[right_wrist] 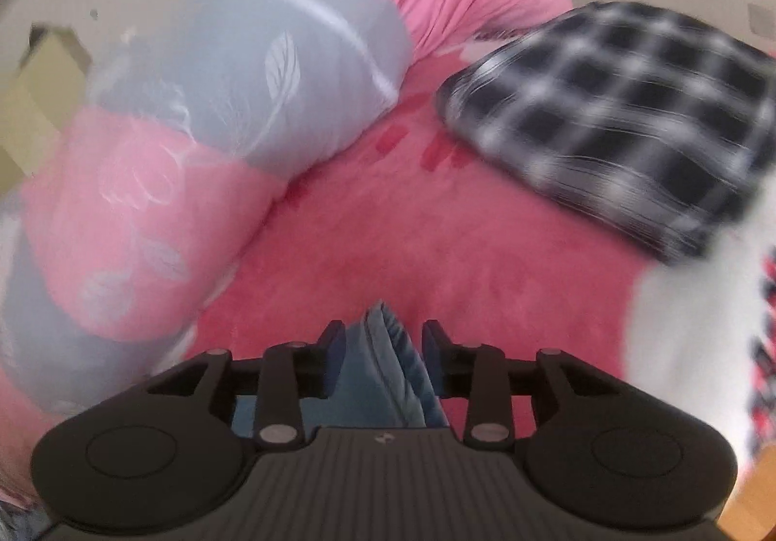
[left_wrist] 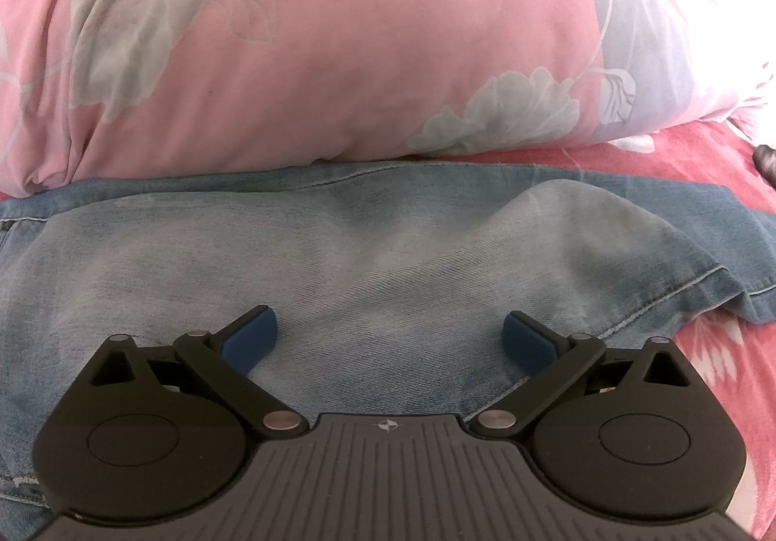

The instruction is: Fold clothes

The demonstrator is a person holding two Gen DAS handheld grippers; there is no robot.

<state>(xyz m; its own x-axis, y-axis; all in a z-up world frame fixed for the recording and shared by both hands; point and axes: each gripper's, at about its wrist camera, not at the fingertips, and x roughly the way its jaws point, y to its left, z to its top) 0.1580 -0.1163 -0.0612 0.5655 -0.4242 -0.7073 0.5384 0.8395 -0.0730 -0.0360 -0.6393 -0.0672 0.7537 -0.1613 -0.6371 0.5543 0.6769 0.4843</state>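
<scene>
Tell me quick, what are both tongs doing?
Left tongs: open, empty, over the jeans.
Right tongs: shut on a bunched fold of denim.

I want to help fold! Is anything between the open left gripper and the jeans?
No. The left gripper hangs open right over the jeans, with only bare denim between its fingers. The pillow lies behind the jeans.

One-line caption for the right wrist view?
Right hand-held gripper clamps folded denim above a pink bedspread, plaid garment beyond.
</scene>
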